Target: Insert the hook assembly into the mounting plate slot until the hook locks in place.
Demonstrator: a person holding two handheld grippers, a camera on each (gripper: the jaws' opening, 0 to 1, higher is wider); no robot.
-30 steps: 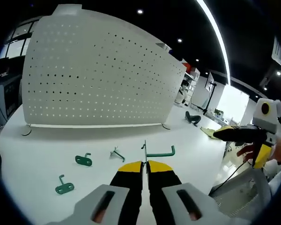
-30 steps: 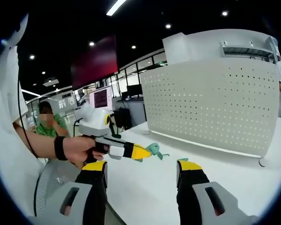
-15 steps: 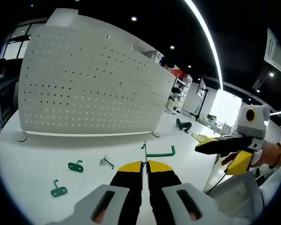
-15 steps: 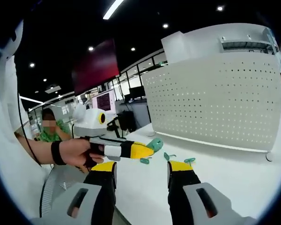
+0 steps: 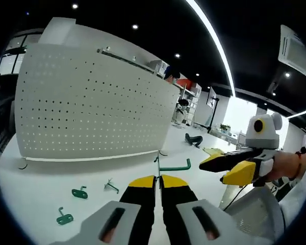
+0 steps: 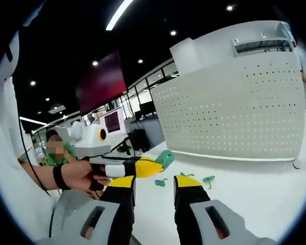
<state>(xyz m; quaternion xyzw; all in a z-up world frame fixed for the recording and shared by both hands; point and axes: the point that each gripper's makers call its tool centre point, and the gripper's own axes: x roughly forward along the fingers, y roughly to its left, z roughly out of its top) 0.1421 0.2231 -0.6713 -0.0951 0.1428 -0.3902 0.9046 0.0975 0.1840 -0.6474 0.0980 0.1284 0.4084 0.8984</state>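
Observation:
My left gripper (image 5: 158, 177) is shut on the thin metal plate of a green hook (image 5: 175, 167), whose arm sticks out to the right. In the right gripper view the left gripper (image 6: 143, 166) comes in from the left with the green hook (image 6: 166, 157) at its tip. My right gripper (image 6: 154, 184) is open, with nothing between its jaws and the hook just above them. A hand holds the right gripper (image 5: 229, 166) close to the hook's right. The white perforated board (image 5: 92, 112) stands upright on the table behind.
Three loose green hooks (image 5: 80, 193) (image 5: 65, 218) (image 5: 111, 186) lie on the white table (image 5: 35, 189) to the left. A person sits far left in the right gripper view, near monitors. A dark object (image 5: 193, 140) lies past the board's right end.
My right gripper's jaws have narrowed their gap. The two grippers have drawn closer together, and both views have tilted upward. The left stays shut on the hook.

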